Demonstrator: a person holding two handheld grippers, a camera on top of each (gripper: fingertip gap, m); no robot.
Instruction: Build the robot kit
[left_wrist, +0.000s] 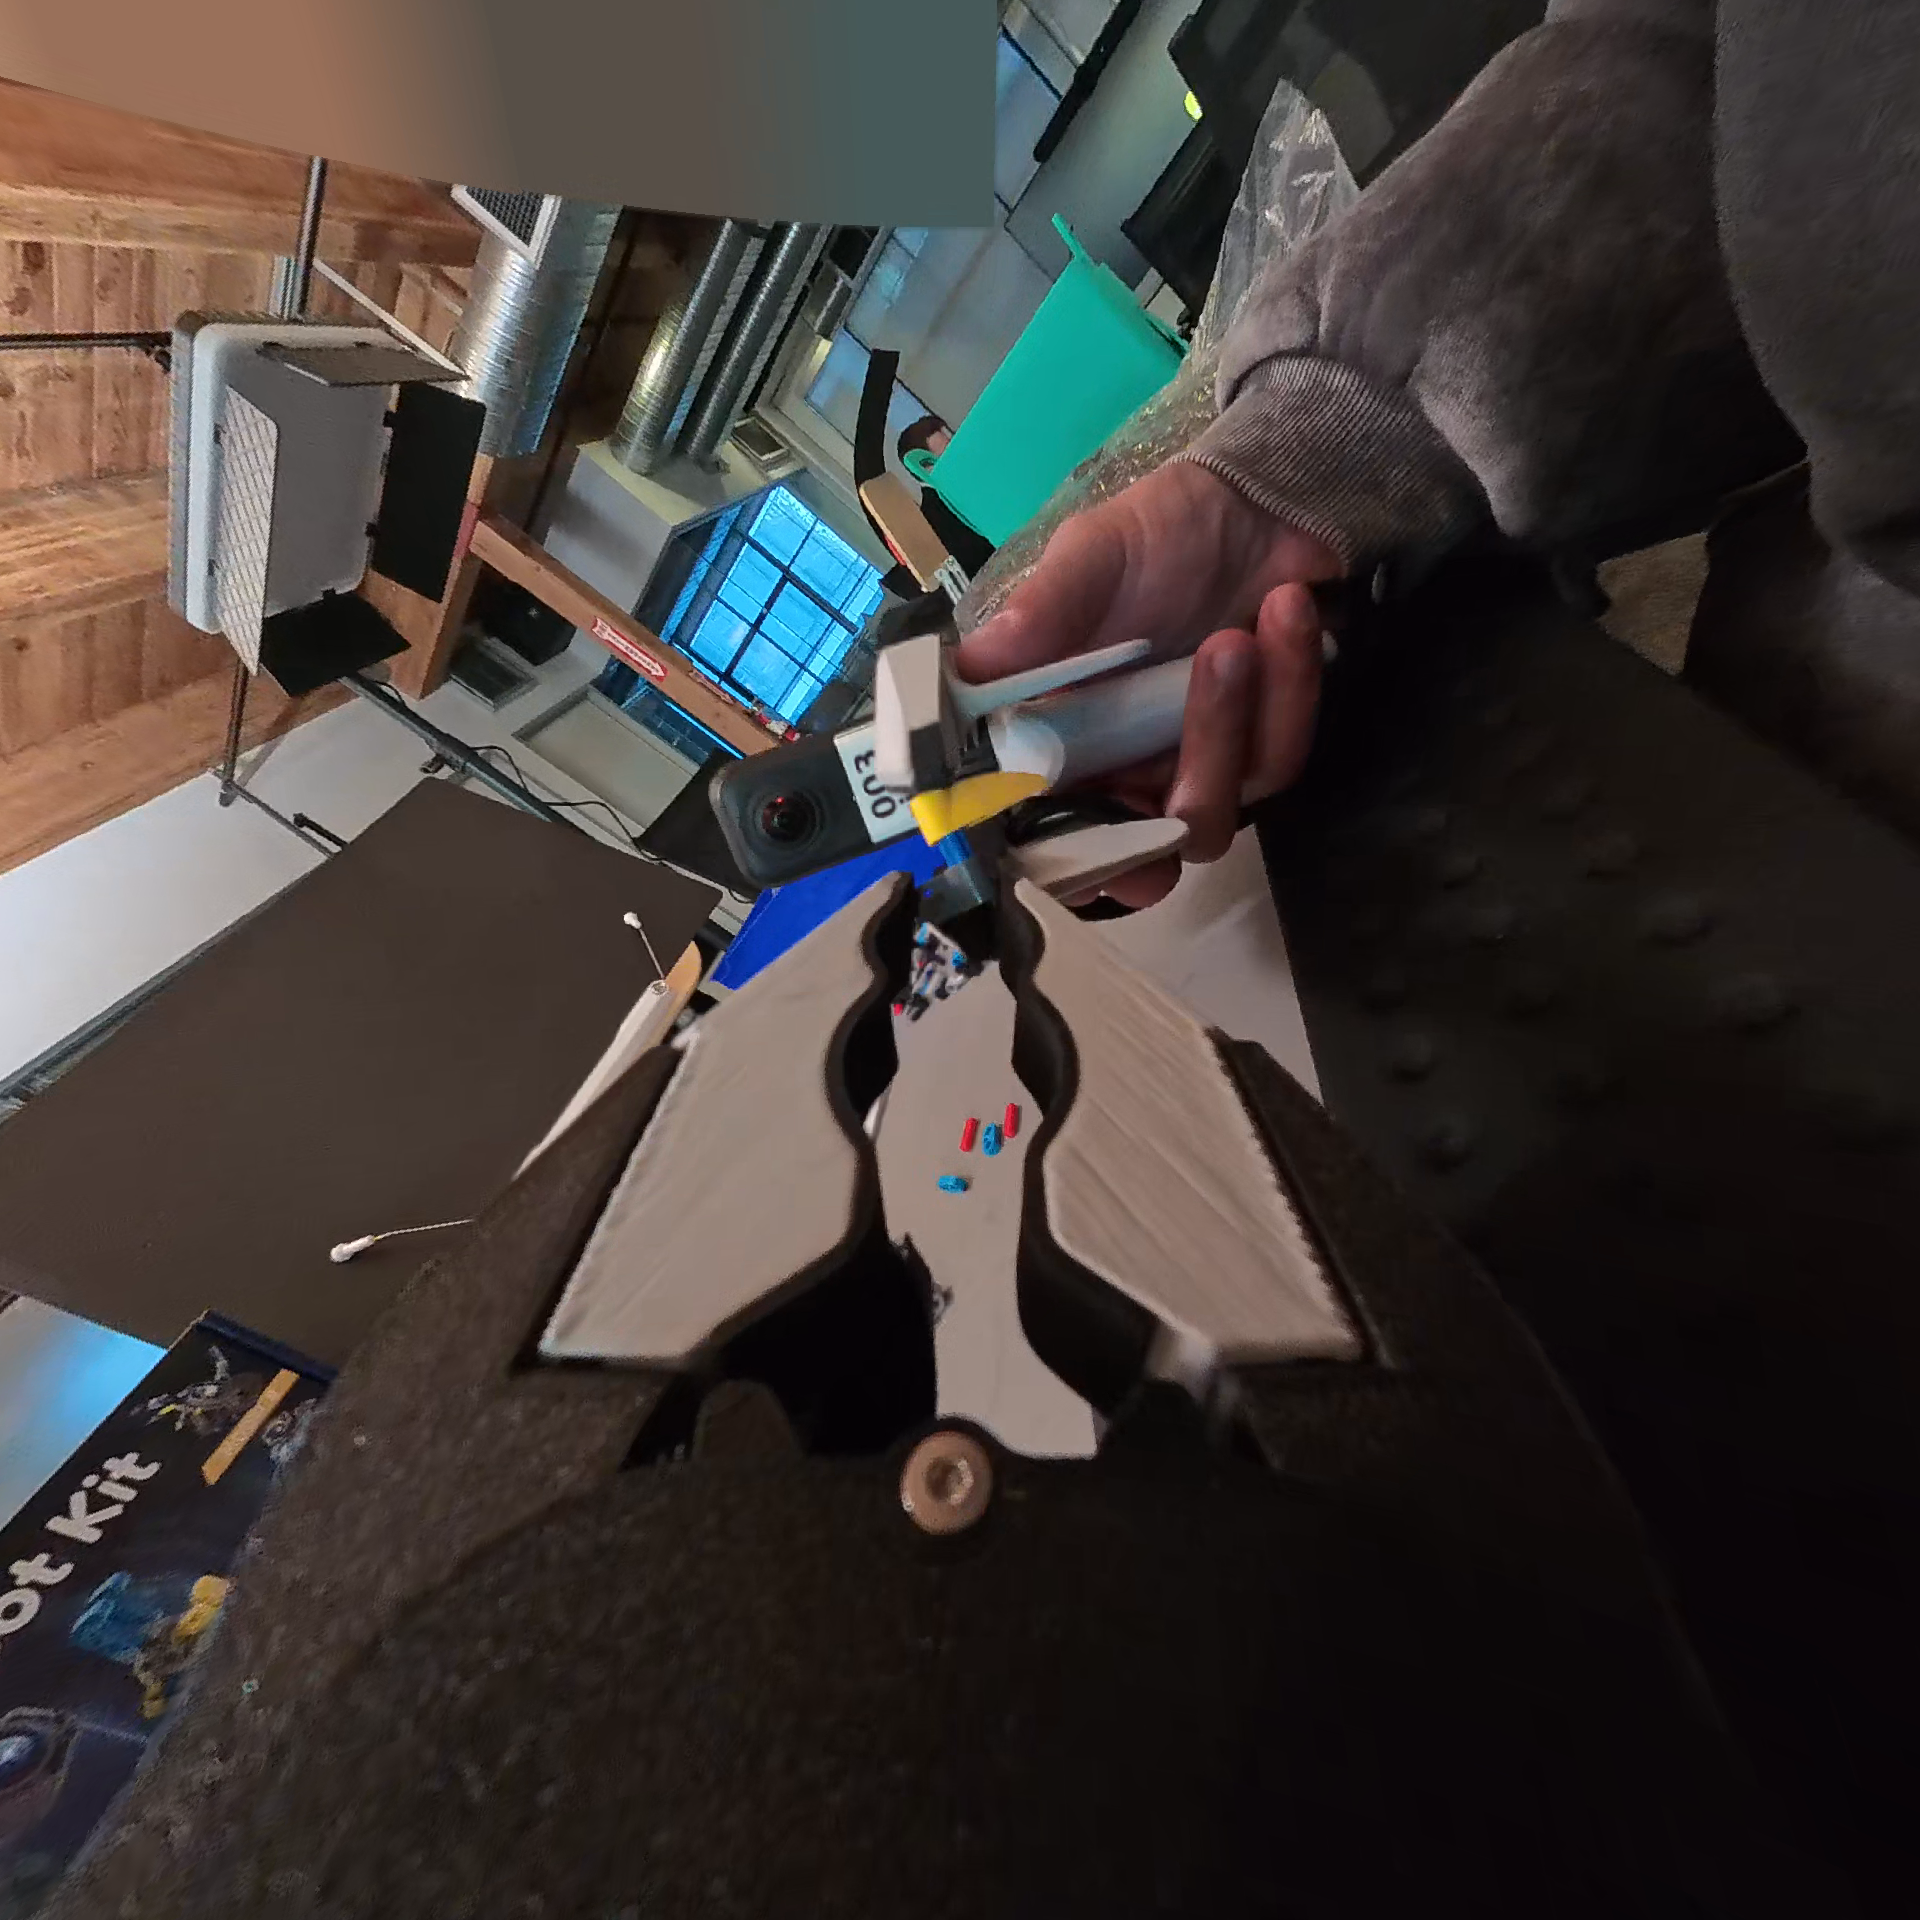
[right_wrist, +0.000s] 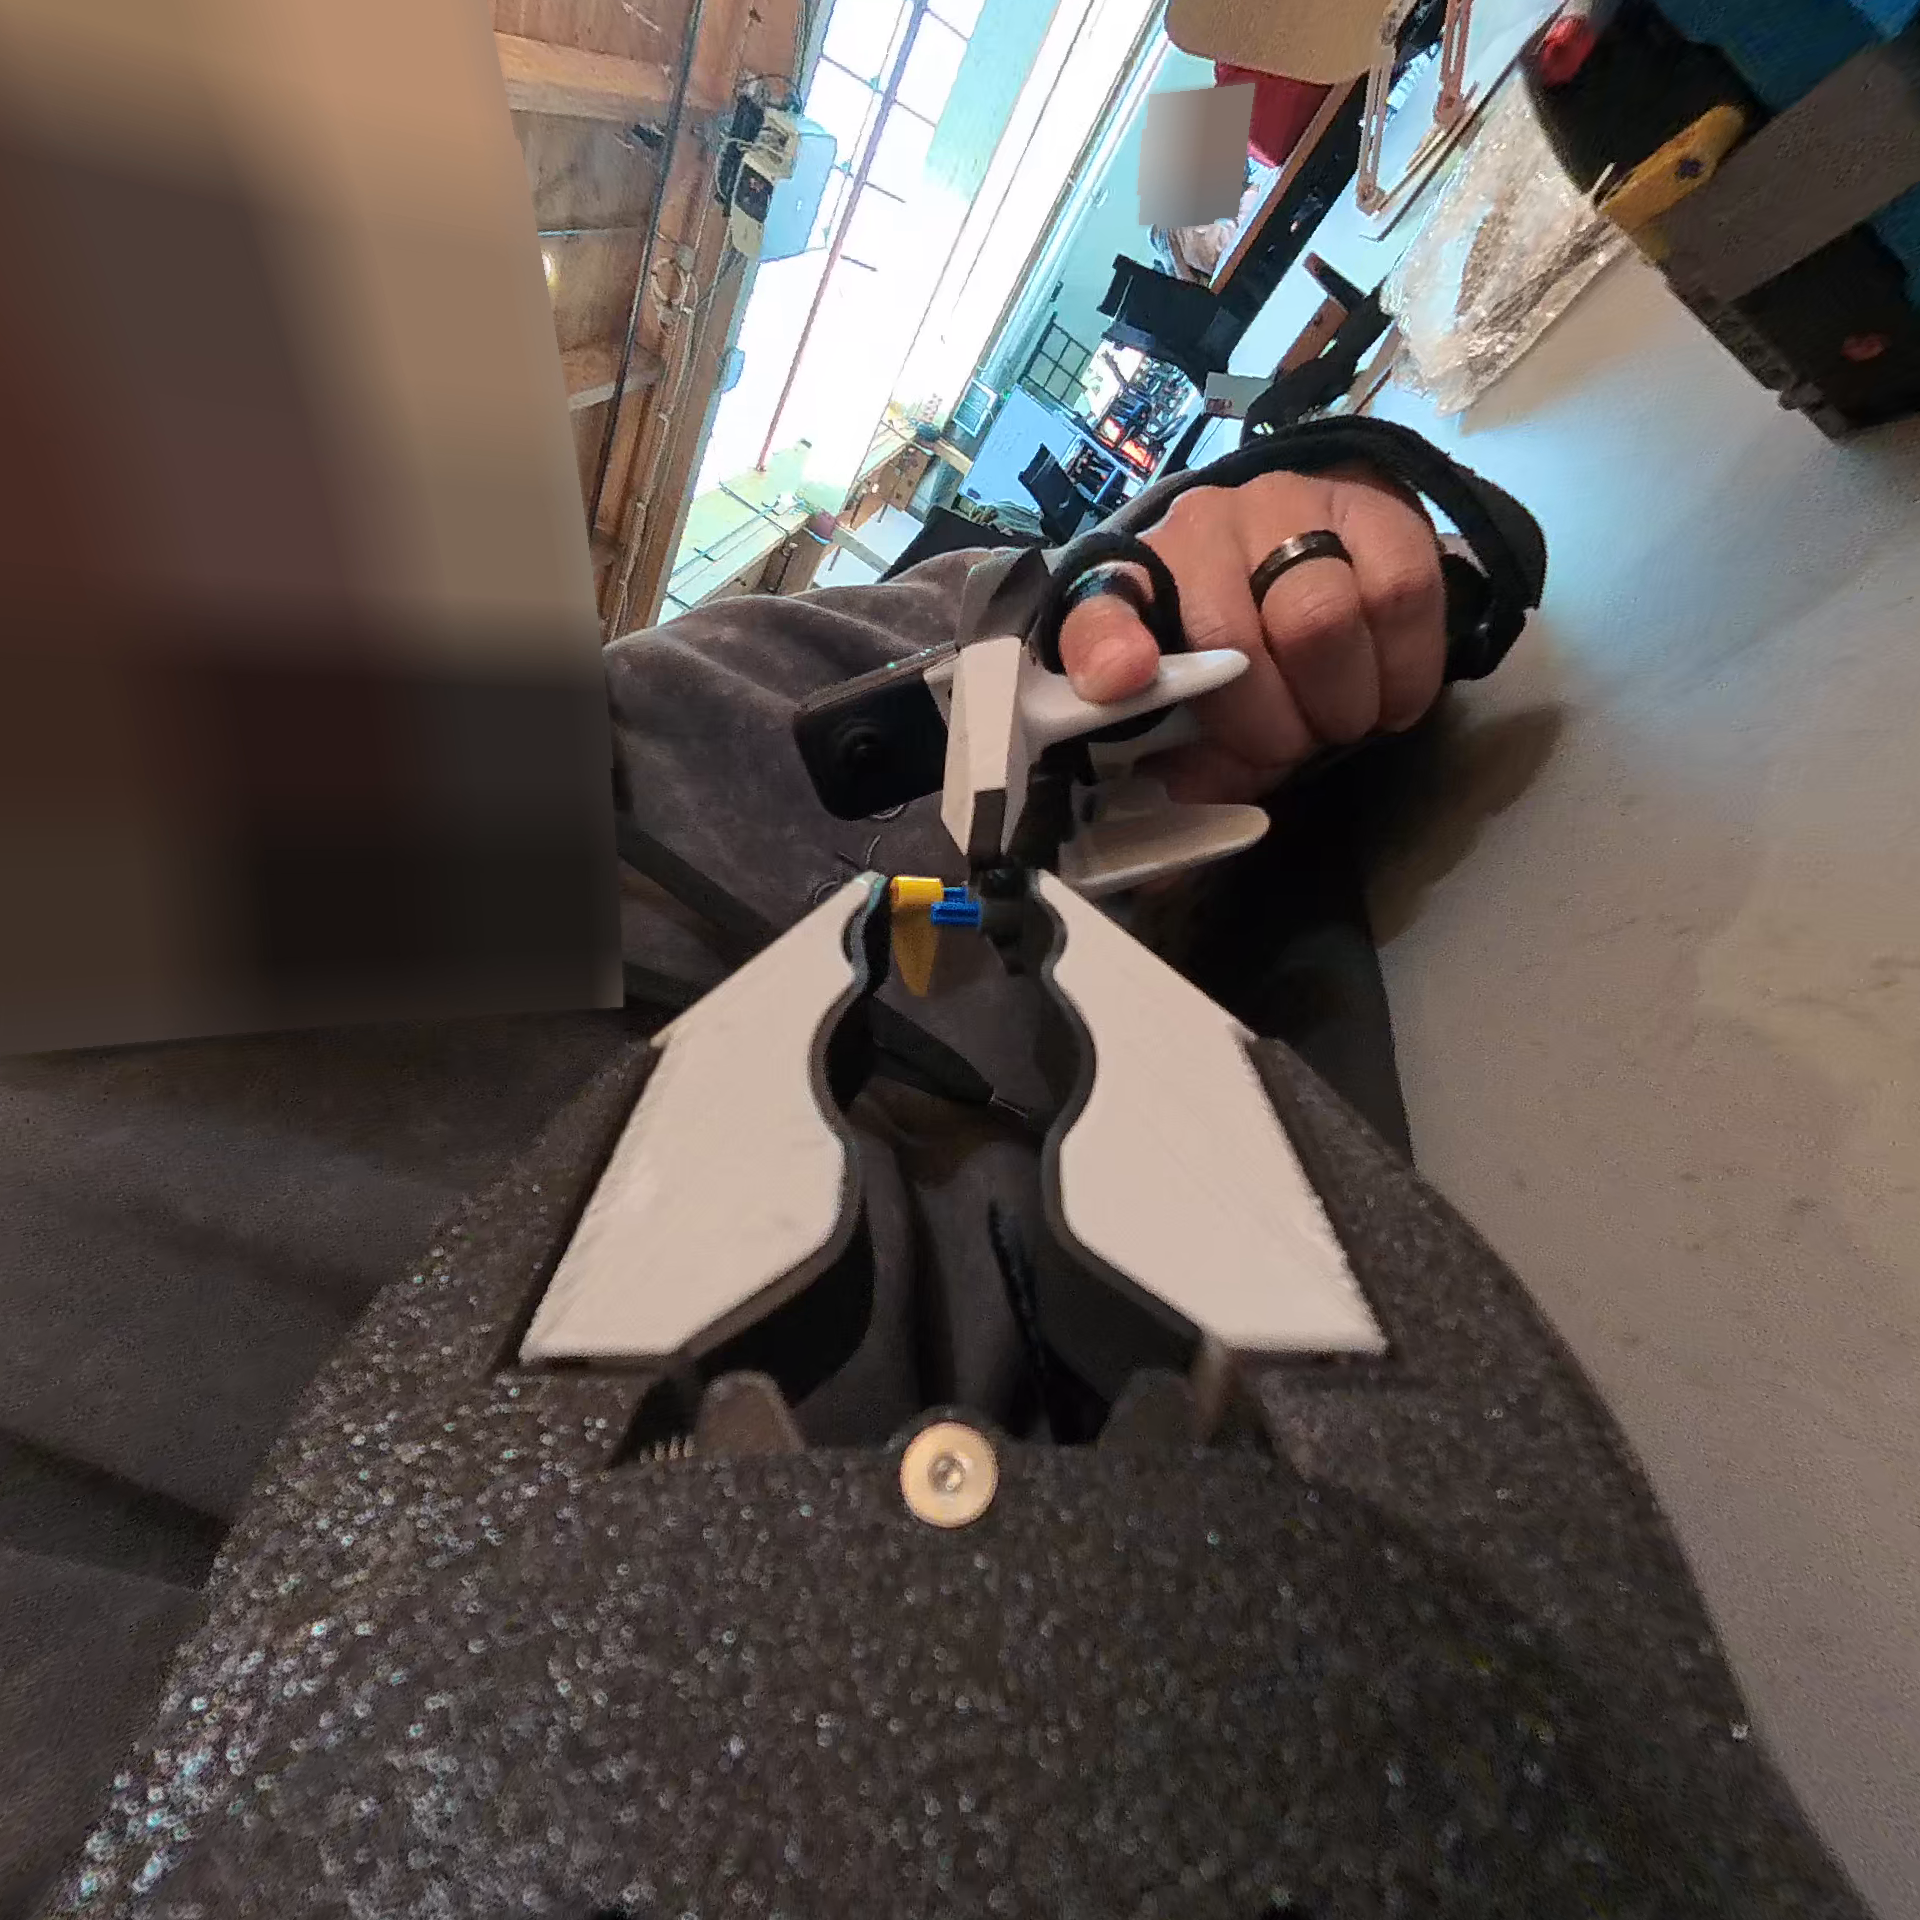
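Observation:
A small assembly hangs in the air between both grippers: a yellow piece, a blue pin and a black piece. My right gripper has its white fingers closed on the ends of this chain, the left pad on the yellow piece and the right pad by the black piece. My left gripper grips the black piece between its tips. It comes in from above in the right wrist view. The right gripper with the yellow piece faces me in the left wrist view.
Loose red and blue pins and a pile of small parts lie on the white table. A black mat, a kit box and a blue bin are at the left. Bubble wrap and a dark foam box stand behind. Left and right tips are no more than a few centimetres apart.

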